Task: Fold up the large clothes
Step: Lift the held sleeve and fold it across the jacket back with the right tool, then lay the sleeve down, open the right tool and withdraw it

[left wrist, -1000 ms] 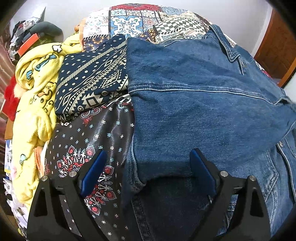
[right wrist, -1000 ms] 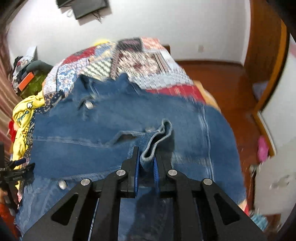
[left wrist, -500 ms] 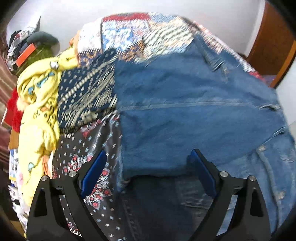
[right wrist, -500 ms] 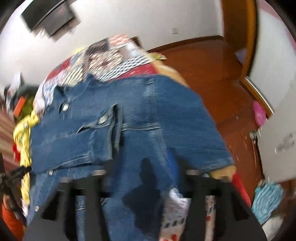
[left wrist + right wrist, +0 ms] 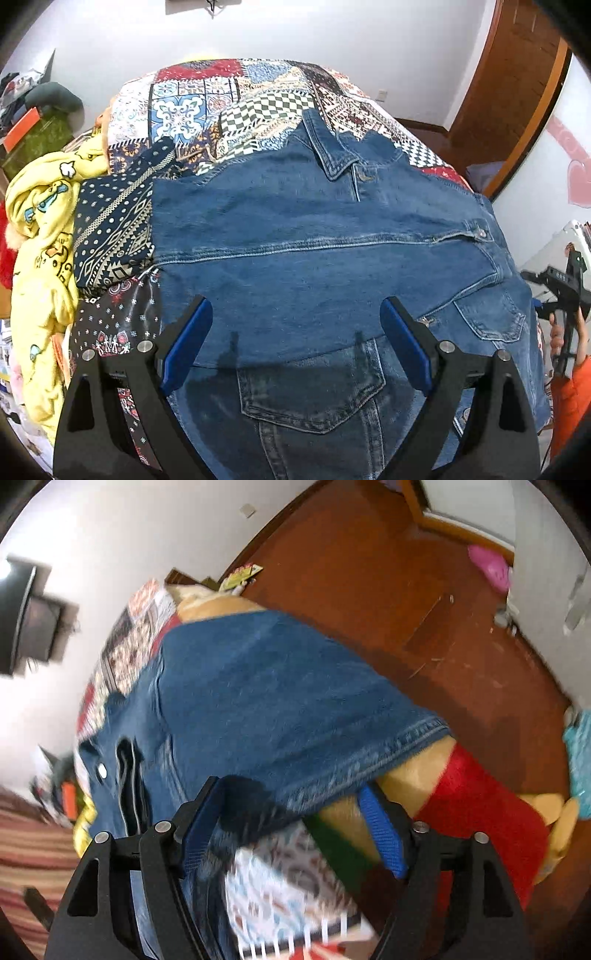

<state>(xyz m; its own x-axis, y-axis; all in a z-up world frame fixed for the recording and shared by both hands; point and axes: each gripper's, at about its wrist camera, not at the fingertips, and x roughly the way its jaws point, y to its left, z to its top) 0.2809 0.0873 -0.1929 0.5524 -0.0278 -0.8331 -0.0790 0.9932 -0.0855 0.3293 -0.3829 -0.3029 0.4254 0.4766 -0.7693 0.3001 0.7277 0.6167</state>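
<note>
My left jaws hang wide apart over the denim jacket, clamping nothing; the cloth lies below and between them, not touched by the blue pads. Nearest to me is a chest pocket with a pointed flap, darker in my own shadow. Beyond it a folded layer of plain blue denim lies flat across the jacket, crossed by a pale stitched seam, and past that the collar points toward the far wall. The jacket is spread on a patchwork bedspread, which covers the bed. To the left lie a dark patterned cloth and a yellow garment.

My right jaws have just been opening and stand apart, with no cloth pinched between them. The picture is blurred. The jacket's hem hangs just beyond the tips, near the right edge of the bed, above the wooden floor.
</note>
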